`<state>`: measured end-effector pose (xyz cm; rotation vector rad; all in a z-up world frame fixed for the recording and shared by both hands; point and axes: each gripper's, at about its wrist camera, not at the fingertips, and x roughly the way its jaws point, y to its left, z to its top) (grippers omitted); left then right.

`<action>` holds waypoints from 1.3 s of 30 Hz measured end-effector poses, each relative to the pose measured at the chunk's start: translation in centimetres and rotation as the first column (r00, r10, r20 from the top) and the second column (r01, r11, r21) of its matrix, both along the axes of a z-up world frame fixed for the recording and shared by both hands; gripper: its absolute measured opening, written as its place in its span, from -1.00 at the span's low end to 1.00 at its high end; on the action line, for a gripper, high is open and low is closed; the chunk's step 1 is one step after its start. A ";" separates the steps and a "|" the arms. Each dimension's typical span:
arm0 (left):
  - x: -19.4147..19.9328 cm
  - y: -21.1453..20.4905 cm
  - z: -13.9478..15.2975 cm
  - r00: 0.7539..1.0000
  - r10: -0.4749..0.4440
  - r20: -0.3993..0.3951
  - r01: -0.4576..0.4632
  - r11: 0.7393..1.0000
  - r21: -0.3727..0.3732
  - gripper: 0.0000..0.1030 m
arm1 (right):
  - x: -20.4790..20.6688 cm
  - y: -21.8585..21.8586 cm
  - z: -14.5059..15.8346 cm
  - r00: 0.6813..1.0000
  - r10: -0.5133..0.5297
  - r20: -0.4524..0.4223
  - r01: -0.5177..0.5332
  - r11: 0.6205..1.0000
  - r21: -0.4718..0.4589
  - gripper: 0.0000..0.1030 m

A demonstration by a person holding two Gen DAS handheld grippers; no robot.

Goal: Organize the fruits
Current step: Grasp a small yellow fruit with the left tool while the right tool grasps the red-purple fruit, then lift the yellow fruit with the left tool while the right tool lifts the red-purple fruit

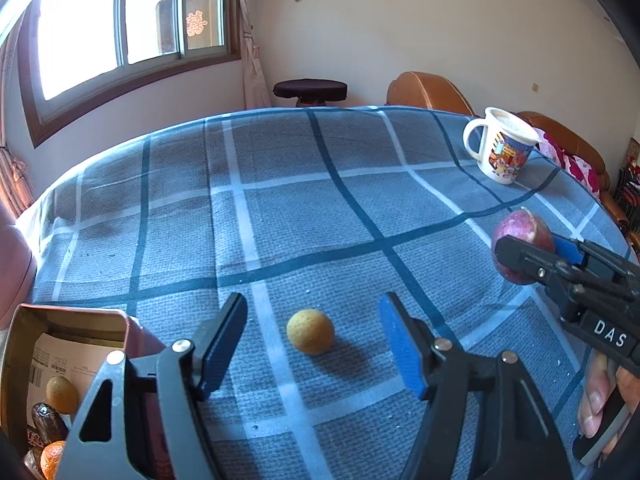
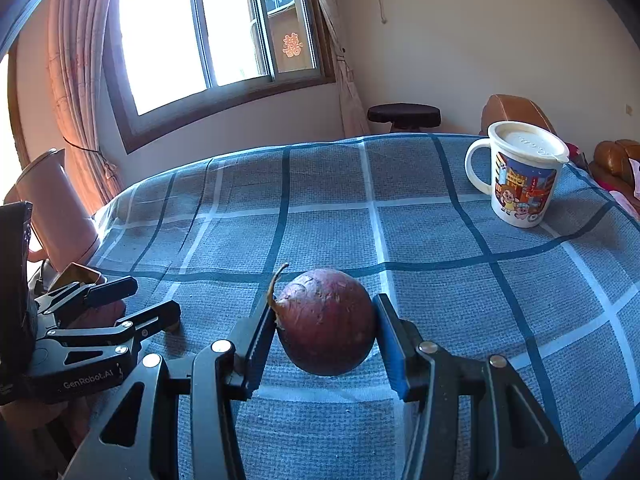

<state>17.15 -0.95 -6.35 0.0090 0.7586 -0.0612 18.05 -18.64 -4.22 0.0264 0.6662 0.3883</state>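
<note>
Sunlit window (image 2: 208, 36), pale walls, brown sofa (image 1: 428, 90).

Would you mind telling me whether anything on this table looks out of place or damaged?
Nothing looks spilled or damaged. One small yellow fruit lies loose on the checked cloth rather than in the box with the other fruit. The lidded mug stands upright near the table's far edge.

"DAS" on right gripper (image 1: 524, 256); "GenRobot.AI" left gripper (image 2: 132, 304)
</note>
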 end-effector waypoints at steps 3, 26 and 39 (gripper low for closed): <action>0.2 -0.6 -0.2 1.000 -0.018 -0.019 0.019 1.000 0.015 0.09 | 0.0 0.3 0.0 1.000 0.002 0.004 -0.002 1.000 -0.018 -0.02; 1.3 0.0 -1.6 0.993 0.022 -0.112 -0.022 1.000 -0.006 -0.45 | -0.1 0.8 -0.1 1.000 0.012 0.006 -0.012 0.999 -0.043 -0.02; 1.0 0.0 -1.7 0.992 -0.007 -0.123 0.003 0.999 -0.035 -0.45 | -0.1 0.7 0.0 1.000 0.026 0.014 -0.026 0.999 -0.035 -0.02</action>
